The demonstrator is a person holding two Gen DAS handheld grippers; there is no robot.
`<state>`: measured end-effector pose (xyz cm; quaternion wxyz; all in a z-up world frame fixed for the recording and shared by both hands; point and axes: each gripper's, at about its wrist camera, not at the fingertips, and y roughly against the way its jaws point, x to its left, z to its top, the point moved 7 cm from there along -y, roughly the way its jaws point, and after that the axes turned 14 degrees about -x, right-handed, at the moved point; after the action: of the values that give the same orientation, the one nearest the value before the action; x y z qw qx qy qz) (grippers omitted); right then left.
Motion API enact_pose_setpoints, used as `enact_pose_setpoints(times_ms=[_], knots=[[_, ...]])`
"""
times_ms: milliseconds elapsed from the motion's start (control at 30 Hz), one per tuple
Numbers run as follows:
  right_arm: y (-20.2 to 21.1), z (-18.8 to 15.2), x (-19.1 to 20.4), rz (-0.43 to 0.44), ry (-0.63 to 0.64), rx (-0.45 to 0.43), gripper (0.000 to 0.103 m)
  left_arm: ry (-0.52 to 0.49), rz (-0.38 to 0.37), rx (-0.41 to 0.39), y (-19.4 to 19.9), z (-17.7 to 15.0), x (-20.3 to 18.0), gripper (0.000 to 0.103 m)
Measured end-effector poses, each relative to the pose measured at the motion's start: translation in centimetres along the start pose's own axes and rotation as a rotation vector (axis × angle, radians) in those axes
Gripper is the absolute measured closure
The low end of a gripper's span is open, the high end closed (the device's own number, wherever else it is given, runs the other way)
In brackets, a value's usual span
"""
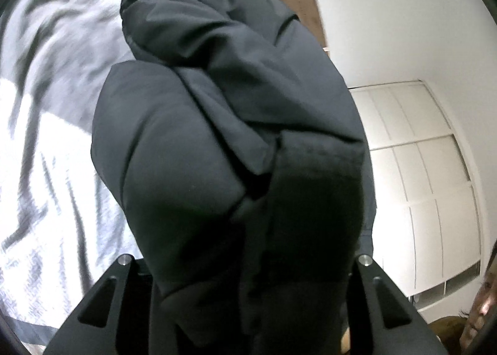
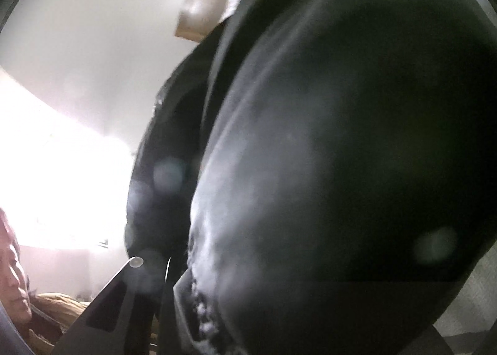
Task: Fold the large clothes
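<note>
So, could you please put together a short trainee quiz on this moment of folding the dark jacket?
1. True or false: the dark padded jacket fills the space between the left gripper jaws.
2. What lies behind the jacket on the left of the left wrist view? A) grey and white bedding B) a red carpet C) a tiled floor
3. In the right wrist view, what blocks most of the picture?

Key: 1 true; 2 A; 3 the jacket, right up against the right gripper.
</note>
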<state>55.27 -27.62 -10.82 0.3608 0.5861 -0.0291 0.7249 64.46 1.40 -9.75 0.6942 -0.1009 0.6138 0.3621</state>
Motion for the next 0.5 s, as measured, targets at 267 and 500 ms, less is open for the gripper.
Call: enact_pose_setpoints(times_ms=[267, 500], knots=[[-1.9, 0.5, 7.1, 0.078, 0.077, -0.027, 0.076, -0.095, -0.052, -0.033, 0.9, 2.1, -5.7, 0.072], [-3.1, -0.4, 12.3, 0.118, 0.097, -0.043, 0.076, -0.109, -0.060, -0.059, 6.3, 3.1, -6.3, 0.072]])
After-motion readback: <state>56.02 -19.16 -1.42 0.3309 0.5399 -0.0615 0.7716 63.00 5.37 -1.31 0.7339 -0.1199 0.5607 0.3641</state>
